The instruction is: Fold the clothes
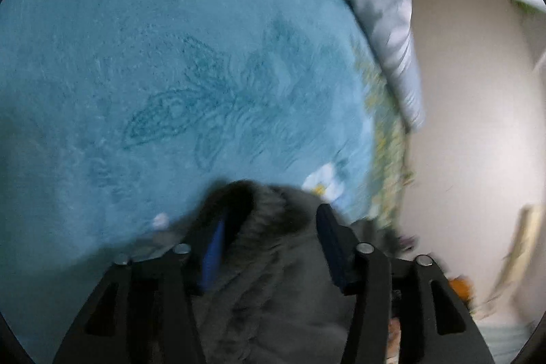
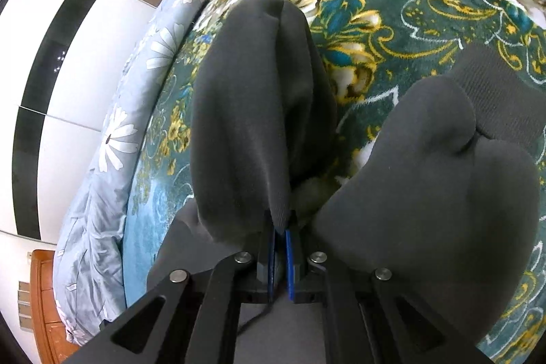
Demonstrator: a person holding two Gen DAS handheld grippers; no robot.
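A floral green blanket [image 2: 392, 5] beside a daisy-print blue quilt [image 2: 136, 111] near a wooden nightstand [image 2: 42, 295].

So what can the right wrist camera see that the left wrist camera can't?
Only the right wrist view shows the bright flowers on the dark green blanket, the white-and-black wardrobe, the wooden furniture, and the right gripper shut on the dark grey garment.

Only the left wrist view shows the plain teal blanket with its faint pattern, a pale wall, and the left gripper standing open around fuzzy grey fabric.

Both show the grey garment, the light blue daisy quilt along the bed's edge, and black grippers with blue pads.
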